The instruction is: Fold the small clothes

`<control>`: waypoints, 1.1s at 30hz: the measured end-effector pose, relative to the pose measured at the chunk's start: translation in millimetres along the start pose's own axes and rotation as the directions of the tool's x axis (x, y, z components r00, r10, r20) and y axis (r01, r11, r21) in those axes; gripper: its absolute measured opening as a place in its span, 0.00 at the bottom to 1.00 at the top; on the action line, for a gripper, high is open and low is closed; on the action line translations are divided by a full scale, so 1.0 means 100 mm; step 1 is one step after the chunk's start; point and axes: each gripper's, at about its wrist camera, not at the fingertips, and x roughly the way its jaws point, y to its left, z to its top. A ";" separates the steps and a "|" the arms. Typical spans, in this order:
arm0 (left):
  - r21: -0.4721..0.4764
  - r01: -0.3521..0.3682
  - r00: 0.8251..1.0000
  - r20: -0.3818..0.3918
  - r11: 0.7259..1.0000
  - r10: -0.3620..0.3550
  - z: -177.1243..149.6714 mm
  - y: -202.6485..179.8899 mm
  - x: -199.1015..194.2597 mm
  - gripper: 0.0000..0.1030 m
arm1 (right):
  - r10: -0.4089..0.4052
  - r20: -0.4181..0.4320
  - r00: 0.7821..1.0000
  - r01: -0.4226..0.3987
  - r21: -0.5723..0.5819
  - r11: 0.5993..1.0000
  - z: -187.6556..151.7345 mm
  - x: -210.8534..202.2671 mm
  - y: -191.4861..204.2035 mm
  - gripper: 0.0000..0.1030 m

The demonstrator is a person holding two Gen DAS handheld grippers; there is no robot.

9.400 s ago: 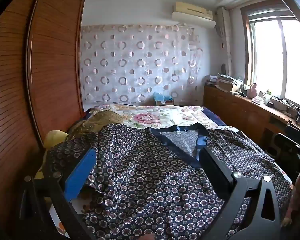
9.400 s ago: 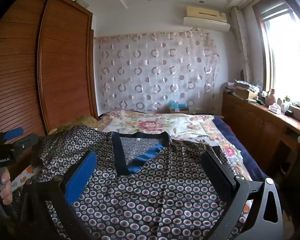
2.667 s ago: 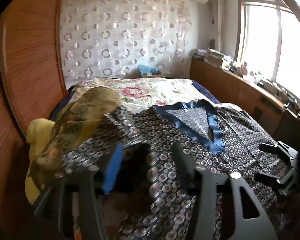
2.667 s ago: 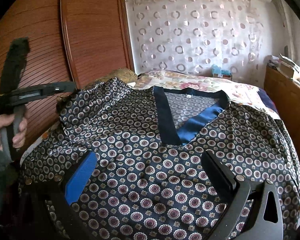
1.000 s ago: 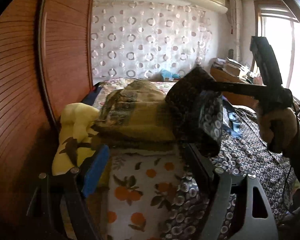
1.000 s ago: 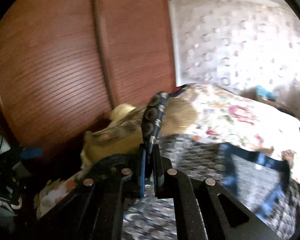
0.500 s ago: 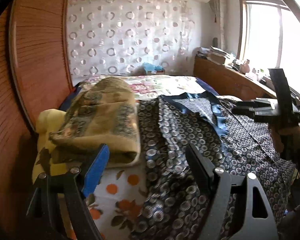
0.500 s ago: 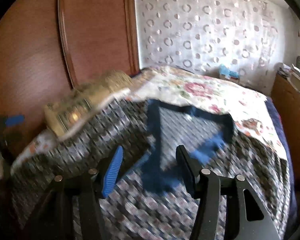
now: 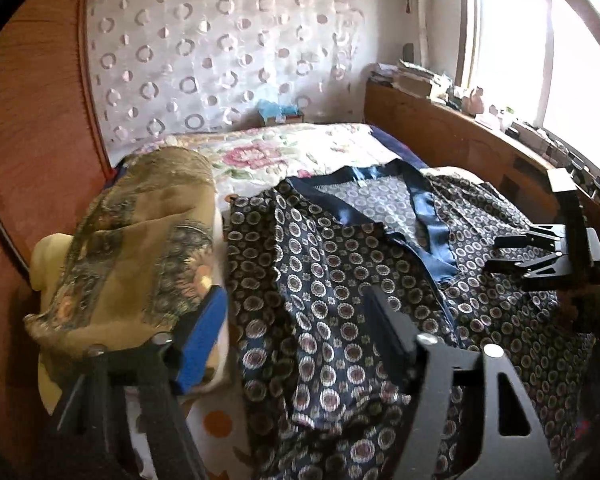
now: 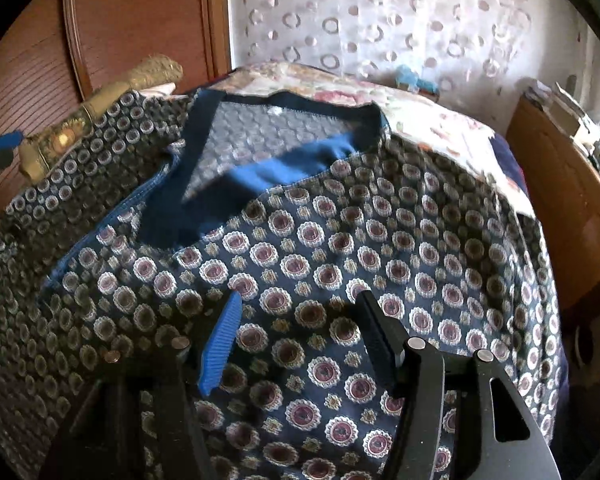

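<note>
Only from left wrist: right gripper (image 9: pixel 500 254)

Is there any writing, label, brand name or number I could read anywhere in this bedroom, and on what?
No text can be read in either view.
The small tag inside the neckline of the patterned shirt: too small and blurred to read.
The stacked papers and boxes on the wooden cabinet by the window: too small to read.

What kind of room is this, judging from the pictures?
Most likely a bedroom in a home: a bed with a floral cover, a wooden wardrobe beside it, and a curtain behind.
</note>
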 end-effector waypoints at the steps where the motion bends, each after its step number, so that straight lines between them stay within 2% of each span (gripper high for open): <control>1: -0.002 0.006 1.000 -0.015 1.000 -0.006 0.02 0.02 0.06 0.58 | 0.008 0.004 1.000 -0.008 0.007 1.000 0.00 0.00 -0.01 0.61; 4: -0.011 0.005 0.999 -0.054 1.000 -0.005 0.11 0.07 0.22 0.48 | 0.008 0.007 1.000 -0.008 0.009 1.000 -0.01 0.00 -0.02 0.70; 8: -0.021 -0.012 0.995 -0.096 1.000 0.010 0.21 0.10 0.45 0.44 | 0.002 0.003 1.000 -0.002 -0.003 1.000 -0.05 0.00 -0.01 0.79; 22: 0.007 -0.045 0.982 -0.184 0.999 0.046 0.47 0.08 0.92 0.36 | -0.007 0.000 1.000 0.007 0.006 1.000 -0.08 0.06 -0.05 0.83; 23: 0.010 -0.045 0.981 -0.186 0.999 0.047 0.48 0.09 0.94 0.33 | -0.007 0.000 1.000 0.007 0.005 1.000 -0.08 0.06 -0.05 0.83; 25: 0.011 -0.036 0.980 -0.198 0.999 0.038 0.48 0.09 0.96 0.11 | -0.007 -0.001 1.000 0.007 0.006 1.000 -0.08 0.06 -0.06 0.83; 26: 0.010 -0.032 0.979 -0.201 0.999 0.033 0.47 0.10 0.96 0.06 | -0.007 -0.001 1.000 0.007 0.006 1.000 -0.08 0.06 -0.05 0.83; 29: 0.012 -0.041 0.983 -0.178 0.999 0.043 0.48 0.12 0.88 0.02 | -0.008 -0.001 1.000 0.008 0.006 1.000 -0.09 0.06 -0.05 0.83; 33: -0.020 -0.076 0.994 -0.086 0.997 0.074 0.58 0.26 0.58 0.02 | -0.007 -0.001 1.000 0.007 0.006 1.000 -0.08 0.06 -0.05 0.83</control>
